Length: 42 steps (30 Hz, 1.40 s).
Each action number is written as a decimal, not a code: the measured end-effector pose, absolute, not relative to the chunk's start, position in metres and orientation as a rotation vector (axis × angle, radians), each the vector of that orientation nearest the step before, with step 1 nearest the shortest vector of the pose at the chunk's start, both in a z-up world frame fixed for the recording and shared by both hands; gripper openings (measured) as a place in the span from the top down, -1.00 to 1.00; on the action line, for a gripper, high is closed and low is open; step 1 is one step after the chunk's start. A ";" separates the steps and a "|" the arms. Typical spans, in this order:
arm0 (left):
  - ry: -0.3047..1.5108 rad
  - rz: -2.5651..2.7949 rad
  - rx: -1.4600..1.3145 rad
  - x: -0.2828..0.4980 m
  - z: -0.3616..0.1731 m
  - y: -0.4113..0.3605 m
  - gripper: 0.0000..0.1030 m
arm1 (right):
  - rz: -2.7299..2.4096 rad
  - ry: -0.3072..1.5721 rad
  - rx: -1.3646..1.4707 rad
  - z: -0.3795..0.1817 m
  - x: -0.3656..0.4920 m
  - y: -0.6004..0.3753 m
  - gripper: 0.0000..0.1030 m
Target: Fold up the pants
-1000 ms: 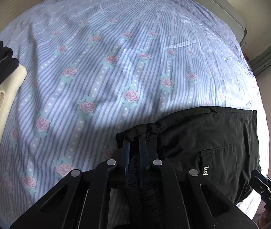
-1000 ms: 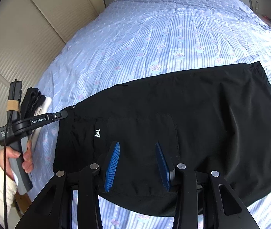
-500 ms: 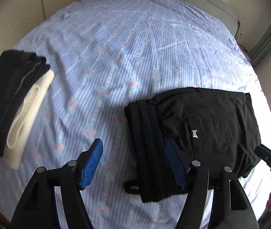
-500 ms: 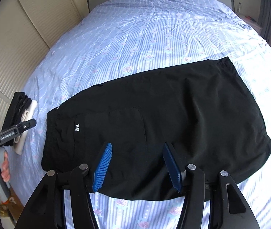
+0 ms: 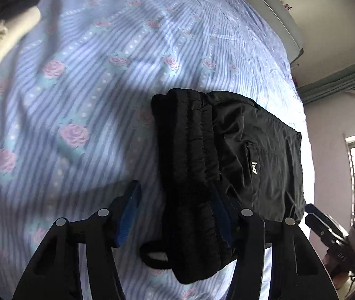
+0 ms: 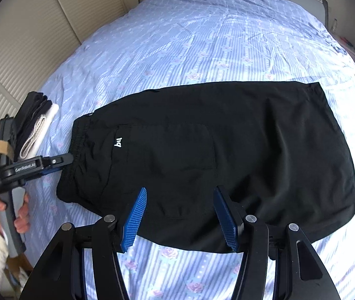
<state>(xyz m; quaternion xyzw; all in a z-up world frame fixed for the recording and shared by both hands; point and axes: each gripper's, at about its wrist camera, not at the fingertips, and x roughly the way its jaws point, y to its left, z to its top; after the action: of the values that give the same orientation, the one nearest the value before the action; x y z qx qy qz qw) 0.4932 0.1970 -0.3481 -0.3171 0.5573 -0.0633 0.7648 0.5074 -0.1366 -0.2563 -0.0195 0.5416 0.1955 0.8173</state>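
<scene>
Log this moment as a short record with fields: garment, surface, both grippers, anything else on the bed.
garment: black pants, lying flat, white logo near the waistband
surface: bed with blue striped floral sheet
left gripper: open, jaws just closing in, waistband end between them, one pad clear of it
right gripper: open, jaws just widened, over the pants' near edge, gripping nothing
also on bed: folded stack of black and cream clothes, beyond the waistband end
</scene>
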 end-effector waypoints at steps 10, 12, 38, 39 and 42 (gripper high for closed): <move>1.179 -0.466 -0.982 0.506 -0.382 0.216 0.05 | 0.459 1.171 -0.031 -0.272 0.513 -0.099 -0.10; 1.176 -0.572 -1.035 0.507 -0.379 0.209 0.05 | 0.472 1.183 -0.026 -0.276 0.515 -0.096 -0.10; 1.353 0.042 -0.642 0.538 -0.235 0.144 0.55 | 0.325 1.087 0.111 -0.230 0.499 -0.164 -0.10; 1.347 0.050 -0.650 0.540 -0.224 0.136 0.55 | 0.308 1.088 0.124 -0.228 0.498 -0.172 -0.10; 1.318 0.012 -0.681 0.547 -0.183 0.095 0.54 | 0.250 1.071 0.172 -0.213 0.494 -0.199 -0.10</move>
<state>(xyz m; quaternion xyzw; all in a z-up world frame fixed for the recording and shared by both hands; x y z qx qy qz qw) 0.5466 0.0953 -0.1828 -0.3103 0.6003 0.0057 0.7371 0.4936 -0.1994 -0.2133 0.0815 0.5083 0.1187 0.8491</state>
